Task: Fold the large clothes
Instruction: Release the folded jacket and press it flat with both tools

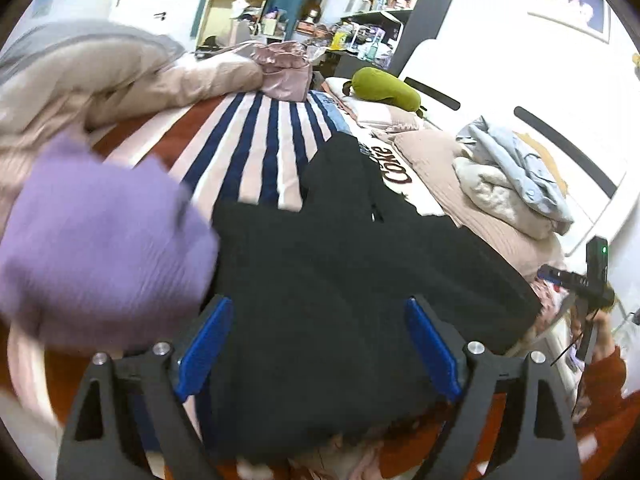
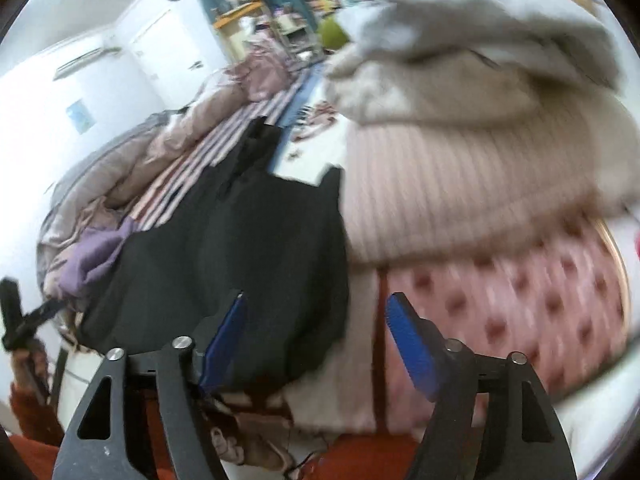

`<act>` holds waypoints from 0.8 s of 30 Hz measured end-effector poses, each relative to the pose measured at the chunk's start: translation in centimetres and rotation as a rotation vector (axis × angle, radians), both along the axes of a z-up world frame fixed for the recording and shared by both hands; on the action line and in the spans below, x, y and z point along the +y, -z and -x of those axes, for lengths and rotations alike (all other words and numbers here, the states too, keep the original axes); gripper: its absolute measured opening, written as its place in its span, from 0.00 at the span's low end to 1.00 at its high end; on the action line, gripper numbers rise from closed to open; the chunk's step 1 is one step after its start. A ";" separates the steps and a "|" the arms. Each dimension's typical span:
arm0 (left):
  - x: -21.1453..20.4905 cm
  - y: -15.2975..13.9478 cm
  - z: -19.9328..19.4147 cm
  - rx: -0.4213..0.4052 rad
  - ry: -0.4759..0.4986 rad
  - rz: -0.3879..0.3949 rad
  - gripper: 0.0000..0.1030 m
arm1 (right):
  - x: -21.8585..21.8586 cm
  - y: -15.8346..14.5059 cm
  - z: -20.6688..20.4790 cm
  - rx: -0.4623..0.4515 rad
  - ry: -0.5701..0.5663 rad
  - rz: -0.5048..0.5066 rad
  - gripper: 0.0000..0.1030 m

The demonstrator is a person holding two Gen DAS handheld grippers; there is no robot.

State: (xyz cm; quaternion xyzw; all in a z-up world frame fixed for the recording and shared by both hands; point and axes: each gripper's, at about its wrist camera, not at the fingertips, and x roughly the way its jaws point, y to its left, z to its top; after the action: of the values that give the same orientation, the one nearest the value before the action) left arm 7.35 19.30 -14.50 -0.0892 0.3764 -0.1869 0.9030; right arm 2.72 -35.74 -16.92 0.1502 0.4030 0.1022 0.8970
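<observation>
A large black garment [image 1: 340, 264] lies spread on the striped bed cover [image 1: 256, 140]; it also shows in the right wrist view [image 2: 240, 248]. My left gripper [image 1: 318, 344] is open and empty, hovering above the garment's near part. My right gripper [image 2: 316, 340] is open and empty, above the garment's right edge. A purple garment [image 1: 100, 240] lies bunched at the left, and also shows in the right wrist view [image 2: 96, 256]. The right gripper shows in the left wrist view [image 1: 592, 280] at the far right.
A pinkish duvet [image 1: 100, 80] is heaped at the left. A pile of light clothes [image 1: 516, 176] sits on pillows at the right. A green plush [image 1: 384, 88] lies near the headboard. A ribbed cream blanket [image 2: 460, 152] and a pink dotted cover [image 2: 540, 312] lie right of the garment.
</observation>
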 end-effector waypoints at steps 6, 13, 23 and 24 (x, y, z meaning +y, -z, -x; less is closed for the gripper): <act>-5.1 0.9 -11.1 0.091 0.102 -0.052 0.83 | 3.9 0.4 -10.6 0.051 -0.174 -0.012 0.68; -6.6 4.1 -21.2 0.250 0.051 -0.007 0.83 | 10.5 2.1 -19.0 0.154 -0.327 0.070 0.75; -12.1 6.2 -33.9 0.313 0.129 0.034 0.83 | 12.9 1.8 -34.7 0.201 -0.339 -0.069 0.75; -12.4 6.8 -34.8 0.316 0.136 0.055 0.82 | 13.2 2.3 -35.9 0.206 -0.337 -0.062 0.75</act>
State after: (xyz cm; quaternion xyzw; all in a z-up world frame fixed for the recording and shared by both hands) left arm 42.18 6.89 -21.30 -0.1163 0.5137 -0.2411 0.8152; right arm 38.58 -22.51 -19.20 0.1177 0.5088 0.2474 0.8161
